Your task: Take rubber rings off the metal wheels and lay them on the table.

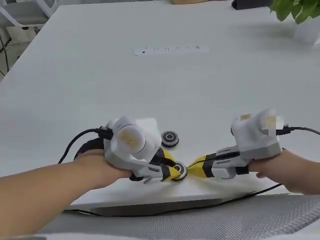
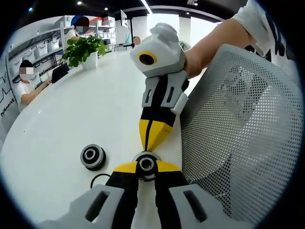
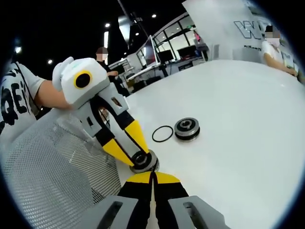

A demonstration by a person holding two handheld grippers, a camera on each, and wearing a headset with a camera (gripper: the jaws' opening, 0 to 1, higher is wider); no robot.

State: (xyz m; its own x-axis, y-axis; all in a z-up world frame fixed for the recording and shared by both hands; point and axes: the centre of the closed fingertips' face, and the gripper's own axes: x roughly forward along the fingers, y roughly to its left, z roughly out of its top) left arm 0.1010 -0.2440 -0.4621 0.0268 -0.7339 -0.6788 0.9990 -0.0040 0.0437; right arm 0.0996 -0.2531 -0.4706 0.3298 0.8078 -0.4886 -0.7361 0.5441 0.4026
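Note:
A metal wheel [image 1: 179,171] with a black rubber ring on it is held just above the table's front edge, my left gripper [image 1: 175,172] shut on it. In the left gripper view the yellow jaws flank that wheel [image 2: 146,163]. My right gripper [image 1: 194,166] comes in from the right, shut, its tips pinched together on the ring at the wheel's rim [image 3: 144,161]. A second wheel [image 1: 170,138] lies flat on the table behind them. Beside this second wheel [image 3: 187,129] lies a loose black rubber ring [image 3: 162,133].
The white table [image 1: 150,90] carries a white power strip [image 1: 170,49] further back and a green plant [image 1: 295,10] at the far right corner. A grey mesh chair back [image 2: 238,133] stands close to the front edge. People sit at the far side.

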